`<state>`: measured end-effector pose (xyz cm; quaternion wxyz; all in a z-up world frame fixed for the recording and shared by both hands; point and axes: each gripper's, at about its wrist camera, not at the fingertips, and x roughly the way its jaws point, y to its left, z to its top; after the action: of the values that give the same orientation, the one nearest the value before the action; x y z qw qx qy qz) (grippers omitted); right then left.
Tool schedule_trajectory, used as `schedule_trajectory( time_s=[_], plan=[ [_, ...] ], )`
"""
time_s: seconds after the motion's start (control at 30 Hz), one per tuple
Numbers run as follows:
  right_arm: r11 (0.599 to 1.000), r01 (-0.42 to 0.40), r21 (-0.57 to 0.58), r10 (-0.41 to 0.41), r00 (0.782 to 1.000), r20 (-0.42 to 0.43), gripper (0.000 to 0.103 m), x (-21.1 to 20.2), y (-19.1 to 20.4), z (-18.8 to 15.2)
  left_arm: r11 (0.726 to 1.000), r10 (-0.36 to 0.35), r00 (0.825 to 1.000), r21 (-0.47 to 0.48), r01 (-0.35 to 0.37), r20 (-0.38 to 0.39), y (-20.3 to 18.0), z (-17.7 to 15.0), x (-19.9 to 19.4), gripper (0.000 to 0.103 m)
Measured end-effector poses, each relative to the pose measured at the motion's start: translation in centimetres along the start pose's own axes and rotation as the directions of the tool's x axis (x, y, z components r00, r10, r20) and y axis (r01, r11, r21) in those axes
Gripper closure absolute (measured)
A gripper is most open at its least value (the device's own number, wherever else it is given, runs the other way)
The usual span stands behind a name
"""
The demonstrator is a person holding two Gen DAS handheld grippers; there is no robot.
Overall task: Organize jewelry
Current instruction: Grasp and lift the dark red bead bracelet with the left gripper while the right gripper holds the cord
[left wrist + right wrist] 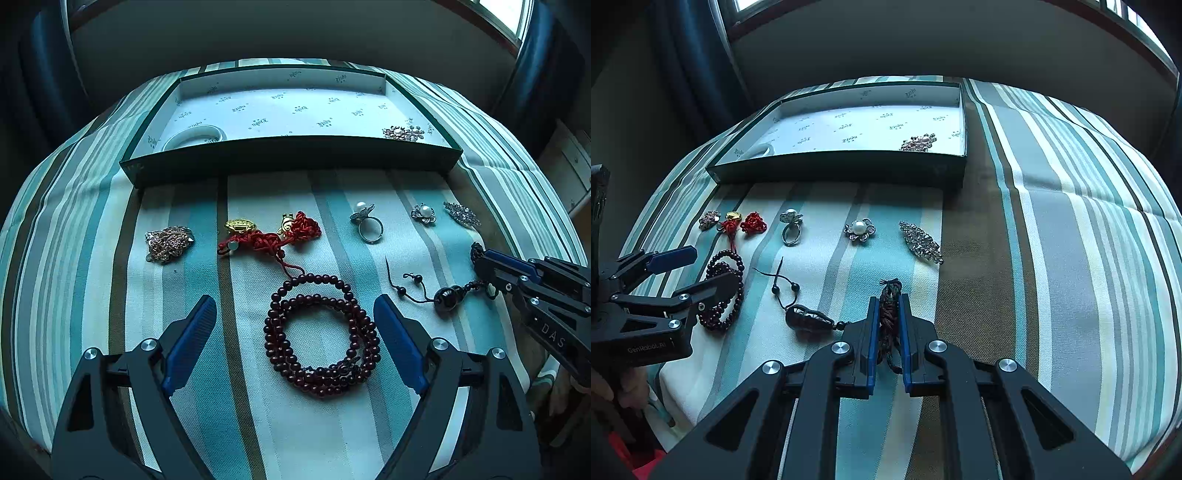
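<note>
left tongs (295,325) hang wide open over the bead loop (320,334) on the striped surface (92,258). only the right view shows the right tongs (889,325) clamped on a dark cord (888,314) near the gourd pendant (807,319).

I am working in what looks like a room in a home: a tabletop (369,424) covered with a striped teal, grey and cream cloth (1071,229) sits close to a window (511,14) with dark blue curtains (690,62) hanging at its sides. A wooden drawer unit (570,166) stands past the right edge of the tabletop. Personal jewelry is laid out on the cloth before a shallow green gift box (291,155) lined with printed paper.
</note>
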<state>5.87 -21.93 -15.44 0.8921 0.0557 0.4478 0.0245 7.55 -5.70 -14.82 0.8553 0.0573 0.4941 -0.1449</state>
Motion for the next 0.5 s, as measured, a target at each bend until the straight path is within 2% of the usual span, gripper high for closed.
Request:
schedule_trajectory(
  time_s=[0.1, 0.3, 0.37, 0.5],
  plan=[
    [1.0, -0.002, 0.002, 0.002, 1.0, -0.001, 0.093, 0.04, -0.03, -0.05, 1.0, 0.004, 1.0, 0.002, -0.004, -0.011, 0.03, -0.14, 0.25, 0.017],
    [1.0, -0.006, 0.0, 0.006, 1.0, -0.005, 0.093, 0.14, 0.06, -0.13, 0.999, 0.029, 0.999, 0.036, -0.029, -0.02, 0.14, -0.65, 0.28, 0.037],
    [1.0, -0.006, 0.0, 0.006, 1.0, -0.005, 0.093, 0.16, 0.07, -0.15, 0.999, 0.023, 1.0, 0.043, -0.022, -0.018, 0.15, -0.74, 0.09, 0.042],
    [1.0, -0.008, -0.004, 0.008, 1.0, -0.008, 0.093, 0.26, 0.25, -0.29, 0.999, 0.013, 1.0, 0.05, -0.013, -0.01, 0.37, -0.84, -0.24, 0.058]
  ],
)
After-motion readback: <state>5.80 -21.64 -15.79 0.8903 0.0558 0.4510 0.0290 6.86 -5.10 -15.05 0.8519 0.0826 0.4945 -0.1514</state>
